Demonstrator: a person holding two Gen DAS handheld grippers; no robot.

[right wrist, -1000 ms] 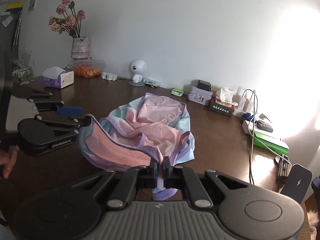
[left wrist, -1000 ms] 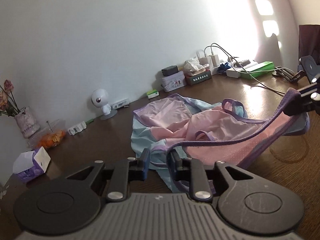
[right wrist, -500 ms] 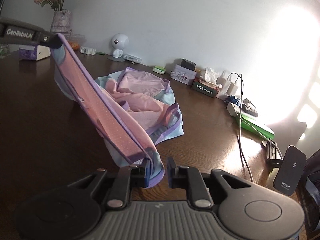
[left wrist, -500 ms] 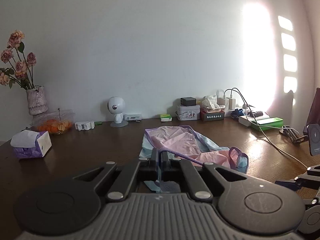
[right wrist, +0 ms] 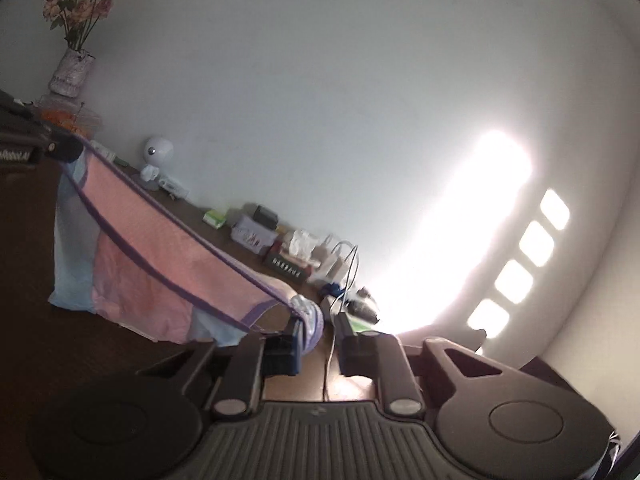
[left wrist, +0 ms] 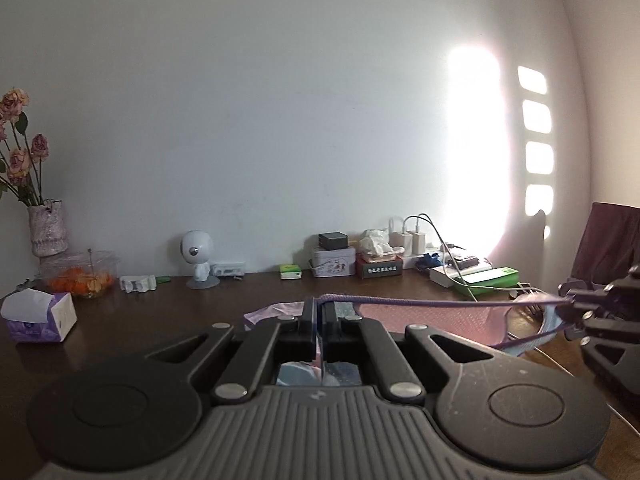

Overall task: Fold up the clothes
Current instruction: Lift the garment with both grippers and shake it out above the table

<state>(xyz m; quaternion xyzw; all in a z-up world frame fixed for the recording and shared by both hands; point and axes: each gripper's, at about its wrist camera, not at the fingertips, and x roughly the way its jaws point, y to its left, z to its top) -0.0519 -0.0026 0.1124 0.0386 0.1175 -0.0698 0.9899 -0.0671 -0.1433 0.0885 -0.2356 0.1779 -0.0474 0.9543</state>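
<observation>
1. Dark brown wood makes up the desk [left wrist: 132, 320], which runs along a pale wall; a bright patch of sunlight falls on the wall to the right.
2. Pink cloth with purple edging and pale blue panels, the garment [right wrist: 152, 256] hangs lifted above the desk, stretched taut between the two tools, its lower part drooping toward the wood.
3. The left tool [left wrist: 320, 316] has its jaws pressed together on the purple hem at one end of the garment; the hem runs as a tight line from it to the right.
4. The right tool [right wrist: 318, 334] stands with a clear gap between its jaws. The bunched purple end of the garment sits against its left finger [right wrist: 294, 344]; whether anything clamps it there I cannot tell.
5. A vase of dried roses [left wrist: 46, 232] stands at the far left of the desk, with a clear tub of orange bits [left wrist: 78, 278] just beside it.
6. A purple tissue box [left wrist: 38, 316] sits near the left edge.
7. A small white round-headed figure [left wrist: 197, 254] stands against the wall.
8. Tins, chargers and cables [left wrist: 416, 240] crowd the right end, beside a green box [left wrist: 496, 276].
</observation>
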